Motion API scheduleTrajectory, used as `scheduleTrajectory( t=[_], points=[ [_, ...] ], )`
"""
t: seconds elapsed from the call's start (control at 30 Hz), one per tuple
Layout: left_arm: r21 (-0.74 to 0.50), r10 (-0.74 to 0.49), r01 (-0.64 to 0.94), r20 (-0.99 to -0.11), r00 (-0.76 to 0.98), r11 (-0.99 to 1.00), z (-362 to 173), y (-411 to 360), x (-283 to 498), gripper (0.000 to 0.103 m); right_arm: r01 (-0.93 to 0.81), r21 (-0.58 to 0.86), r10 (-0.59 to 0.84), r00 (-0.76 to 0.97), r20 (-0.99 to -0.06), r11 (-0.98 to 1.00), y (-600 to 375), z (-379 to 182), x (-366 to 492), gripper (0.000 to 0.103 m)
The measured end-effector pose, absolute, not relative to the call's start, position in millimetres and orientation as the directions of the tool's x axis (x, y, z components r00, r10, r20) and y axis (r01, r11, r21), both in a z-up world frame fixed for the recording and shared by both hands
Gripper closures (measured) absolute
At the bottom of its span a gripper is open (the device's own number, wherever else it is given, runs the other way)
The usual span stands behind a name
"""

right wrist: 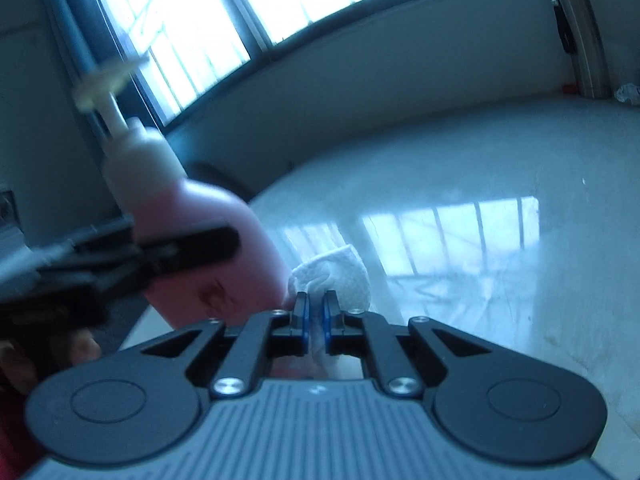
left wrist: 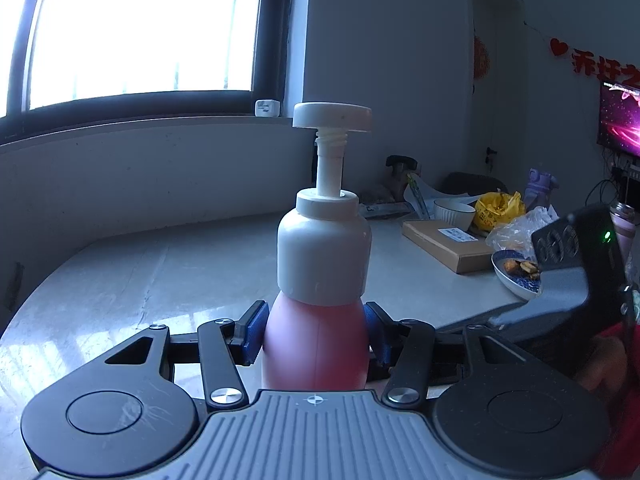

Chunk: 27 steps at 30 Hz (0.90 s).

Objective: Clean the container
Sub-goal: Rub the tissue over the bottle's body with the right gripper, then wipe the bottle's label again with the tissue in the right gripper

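Left tool [left wrist: 316,330] clamped on the pink body of a pump bottle [left wrist: 320,280], one blue pad [left wrist: 256,330] on each side; the bottle stands upright between the fingers, its white cap and pump head rising above them. Right tool [right wrist: 316,312] closed narrowly on a folded white tissue [right wrist: 340,276], which sticks out past the fingertips and lies just beside the lower part of the bottle [right wrist: 208,236]; contact between tissue and bottle cannot be confirmed. In the right wrist view the bottle appears tilted and blurred, above the edge of the pale glossy table [right wrist: 480,208]. Far side of the table, left wrist view: cardboard box [left wrist: 444,244], white bowl [left wrist: 454,212], yellow bag [left wrist: 500,208], blue dish with food [left wrist: 516,276].
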State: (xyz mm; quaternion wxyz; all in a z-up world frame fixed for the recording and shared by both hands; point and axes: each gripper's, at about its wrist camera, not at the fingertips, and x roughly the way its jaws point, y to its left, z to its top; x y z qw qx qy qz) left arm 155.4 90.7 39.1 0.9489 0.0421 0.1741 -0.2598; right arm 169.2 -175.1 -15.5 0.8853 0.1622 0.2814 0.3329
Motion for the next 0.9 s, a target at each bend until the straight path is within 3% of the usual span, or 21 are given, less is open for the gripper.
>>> scheduleTrajectory(
  t=[0.37,0.9],
  points=[
    [-0.002,-0.466,0.498,-0.355,0.811,0.867,40,90,154,0.048,-0.53,0.51,0.714,0.64,-0.284,0.678,-183,3,177,0.095],
    [-0.026,-0.461,0.481,-0.335,0.822,0.876,37,87,159,0.048,-0.516,0.487,0.698,0.626,-0.347,0.705,-175,-12,181,0.096]
  ],
)
